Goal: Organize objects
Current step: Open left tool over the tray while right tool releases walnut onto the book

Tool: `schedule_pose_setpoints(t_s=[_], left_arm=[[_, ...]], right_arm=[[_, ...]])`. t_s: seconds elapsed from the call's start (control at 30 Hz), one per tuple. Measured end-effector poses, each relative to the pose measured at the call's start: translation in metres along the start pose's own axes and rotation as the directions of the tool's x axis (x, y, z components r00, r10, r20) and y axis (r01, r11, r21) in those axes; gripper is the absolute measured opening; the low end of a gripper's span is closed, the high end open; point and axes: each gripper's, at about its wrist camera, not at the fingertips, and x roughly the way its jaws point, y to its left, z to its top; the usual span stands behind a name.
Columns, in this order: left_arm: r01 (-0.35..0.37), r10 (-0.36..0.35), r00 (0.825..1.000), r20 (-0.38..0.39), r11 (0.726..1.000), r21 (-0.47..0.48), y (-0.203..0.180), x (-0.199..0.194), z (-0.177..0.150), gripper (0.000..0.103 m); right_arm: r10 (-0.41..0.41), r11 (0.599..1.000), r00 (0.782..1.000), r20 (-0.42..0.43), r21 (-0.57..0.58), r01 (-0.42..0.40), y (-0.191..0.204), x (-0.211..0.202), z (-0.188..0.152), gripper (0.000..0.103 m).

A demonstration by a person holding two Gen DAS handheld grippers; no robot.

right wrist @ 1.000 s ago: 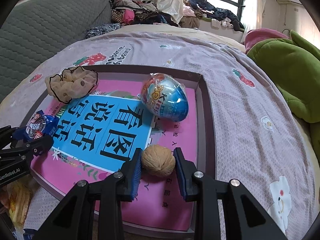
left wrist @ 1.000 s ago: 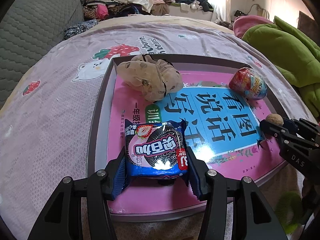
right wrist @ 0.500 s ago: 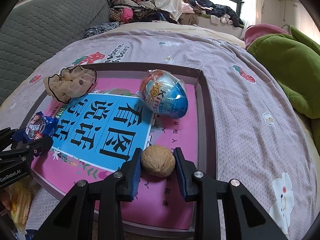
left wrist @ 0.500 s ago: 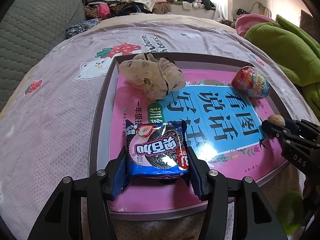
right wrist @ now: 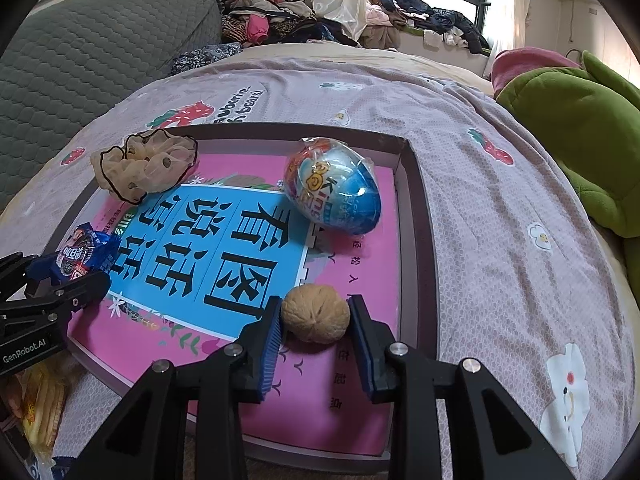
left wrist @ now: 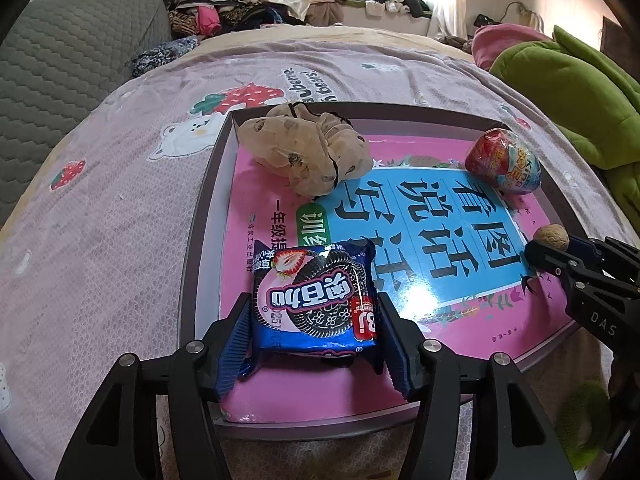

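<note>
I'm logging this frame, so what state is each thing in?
left hand-held gripper: shut on the cookie packet
cookie packet: sealed, held between the fingers
right hand-held gripper: shut on the walnut
walnut: whole, held over the book
toy egg: wrapped, lying on its side
scrunchie: bunched at the tray's far corner
book: closed, flat in the tray
</note>
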Motion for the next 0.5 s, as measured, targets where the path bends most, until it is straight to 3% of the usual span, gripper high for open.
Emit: schedule_pose_setpoints(t_s=[0.37,0.5], left_arm=[[-0.013,0.013,1.000,-0.005,1.000,0.003,-0.0007,-0.0034,-0.0005,0.065],[-0.014,0.015,1.000,0.012,1.000,-0.012,0.0035,-0.0093,0.0011,0.066]], right_arm=[[0.001,1.000,1.000,0.007,-0.006,-0.001,0.0004,-0.0019,-0.0012,0.034],[0.001,1.000,1.000,0.019,-0.001,-0.001,-0.0002,-0.0054,-0.0001,0.043]])
